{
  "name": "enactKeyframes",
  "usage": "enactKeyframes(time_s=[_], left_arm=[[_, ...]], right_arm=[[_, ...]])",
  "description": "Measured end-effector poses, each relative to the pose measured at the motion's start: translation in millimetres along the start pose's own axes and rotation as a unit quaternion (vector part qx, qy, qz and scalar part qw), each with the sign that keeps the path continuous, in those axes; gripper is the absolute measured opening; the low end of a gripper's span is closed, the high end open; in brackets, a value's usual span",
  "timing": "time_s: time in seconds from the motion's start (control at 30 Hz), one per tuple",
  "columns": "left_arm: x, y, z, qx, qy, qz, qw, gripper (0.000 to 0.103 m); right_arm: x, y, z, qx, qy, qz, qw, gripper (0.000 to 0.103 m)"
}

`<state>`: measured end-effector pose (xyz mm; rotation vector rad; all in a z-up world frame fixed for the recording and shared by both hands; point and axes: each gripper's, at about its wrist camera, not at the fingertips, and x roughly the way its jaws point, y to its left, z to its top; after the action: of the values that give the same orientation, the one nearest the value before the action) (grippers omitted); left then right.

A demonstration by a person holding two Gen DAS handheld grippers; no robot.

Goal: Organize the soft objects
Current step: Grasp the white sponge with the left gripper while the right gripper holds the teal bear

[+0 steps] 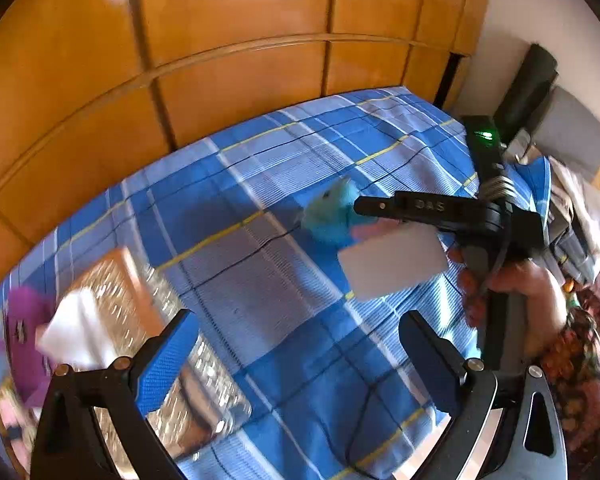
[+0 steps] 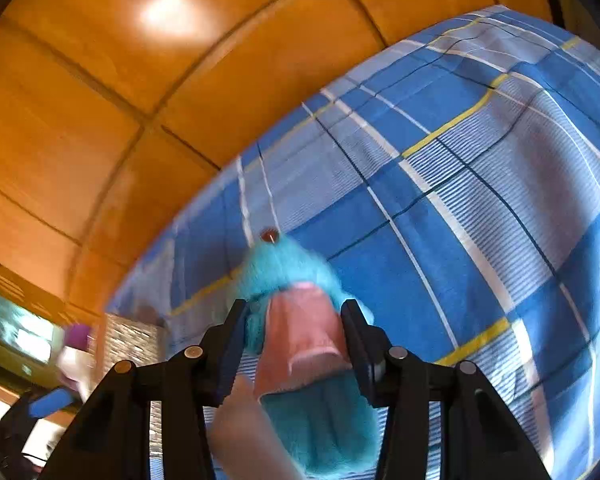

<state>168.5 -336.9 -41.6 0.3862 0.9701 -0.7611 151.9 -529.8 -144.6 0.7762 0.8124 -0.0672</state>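
Plush [image 2: 284, 276], turquoise and furry, hangs clamped in the right gripper [image 2: 296, 320] above the bed [image 2: 480, 200], its long axis running along the fingers, head end pointing away toward the wardrobe [image 2: 140, 100]. Left gripper [image 1: 300, 344] stands apart, empty, beside the basket [image 1: 140, 312].

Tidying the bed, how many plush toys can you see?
2: a fuzzy turquoise plush toy between the right gripper jaws, and a purple plush toy beside the clear basket. More may be hidden.
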Motion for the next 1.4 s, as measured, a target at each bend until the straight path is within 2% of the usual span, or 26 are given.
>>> enactKeyframes(time_s=[0.07, 0.13, 0.23, 0.3, 0.37, 0.43, 0.47, 0.5, 0.53, 0.57, 0.63, 0.7, 0.77, 0.83, 0.93, 0.97, 1.0, 1.03, 1.1, 1.2, 1.27, 1.3, 1.4], left_arm=[[17, -11, 10, 0.025, 0.023, -0.002, 0.9994, 0.101], [32, -22, 16, 0.053, 0.037, 0.002, 0.9979, 0.101], [53, -34, 21, 0.070, 0.056, -0.011, 0.9959, 0.101], [62, -35, 22, 0.054, 0.069, -0.027, 0.9958, 0.101], [76, -34, 23, 0.020, 0.088, -0.052, 0.9946, 0.101], [90, -35, 24, -0.027, 0.111, -0.084, 0.9899, 0.101], [95, -36, 24, -0.049, 0.125, -0.102, 0.9857, 0.101], [102, -38, 22, -0.077, 0.146, -0.123, 0.9786, 0.101], [111, -38, 21, -0.114, 0.170, -0.147, 0.9677, 0.101], [114, -40, 20, -0.131, 0.180, -0.155, 0.9624, 0.101], [127, -40, 19, -0.189, 0.202, -0.161, 0.9476, 0.101], [138, -37, 15, -0.237, 0.206, -0.164, 0.9352, 0.101], [149, -35, 8, -0.270, 0.210, -0.150, 0.9276, 0.101], [157, -35, 1, -0.297, 0.203, -0.158, 0.9198, 0.102], [150, -40, -2, -0.310, 0.156, -0.157, 0.9247, 0.101], [148, -41, -3, -0.306, 0.149, -0.156, 0.9272, 0.096], [145, -44, -4, -0.300, 0.139, -0.152, 0.9315, 0.083], [141, -49, -5, -0.285, 0.131, -0.143, 0.9388, 0.075], [138, -55, -6, -0.267, 0.120, -0.145, 0.9450, 0.070], [135, -55, -10, -0.257, 0.112, -0.172, 0.9444, 0.067], [129, -48, -16, -0.262, 0.112, -0.191, 0.9393, 0.066], [125, -44, -19, -0.265, 0.112, -0.196, 0.9375, 0.066], [118, -23, -30, -0.264, 0.106, -0.194, 0.9389, 0.066]], right_arm=[[-4, -6, -5, 0.018, -0.021, -0.011, 1.000, 0.041], [-11, -13, -5, 0.028, -0.038, -0.029, 0.998, 0.040], [-17, -32, -10, 0.049, -0.028, -0.034, 0.998, 0.041], [-18, -41, -17, 0.048, -0.020, -0.021, 0.998, 0.041], [-22, -41, -24, 0.026, -0.010, -0.050, 0.998, 0.041], [-26, -41, -28, 0.010, -0.020, -0.080, 0.997, 0.041], [-28, -44, -29, 0.011, -0.027, -0.081, 0.996, 0.041], [-32, -48, -30, 0.022, -0.036, -0.076, 0.996, 0.041], [-39, -53, -31, 0.030, -0.044, -0.072, 0.996, 0.041], [-45, -56, -31, 0.038, -0.056, -0.067, 0.995, 0.041], [-54, -58, -33, 0.037, -0.073, -0.067, 0.994, 0.041], [-64, -56, -34, 0.028, -0.093, -0.077, 0.992, 0.041], [-71, -53, -35, 0.020, -0.106, -0.083, 0.991, 0.041], [-74, -50, -35, 0.011, -0.109, -0.086, 0.990, 0.042], [-73, -47, -36, -0.003, -0.106, -0.088, 0.990, 0.042], [-72, -46, -37, -0.006, -0.104, -0.090, 0.990, 0.042], [-70, -46, -37, -0.007, -0.102, -0.091, 0.991, 0.042], [-69, -46, -37, -0.005, -0.102, -0.091, 0.991, 0.042], [-67, -49, -39, 0.006, -0.104, -0.089, 0.991, 0.042], [-66, -51, -40, 0.018, -0.104, -0.080, 0.991, 0.042], [-66, -51, -42, 0.017, -0.099, -0.076, 0.992, 0.042], [-65, -49, -43, 0.012, -0.094, -0.074, 0.993, 0.042], [-59, -43, -43, -0.006, -0.080, -0.076, 0.994, 0.042]])
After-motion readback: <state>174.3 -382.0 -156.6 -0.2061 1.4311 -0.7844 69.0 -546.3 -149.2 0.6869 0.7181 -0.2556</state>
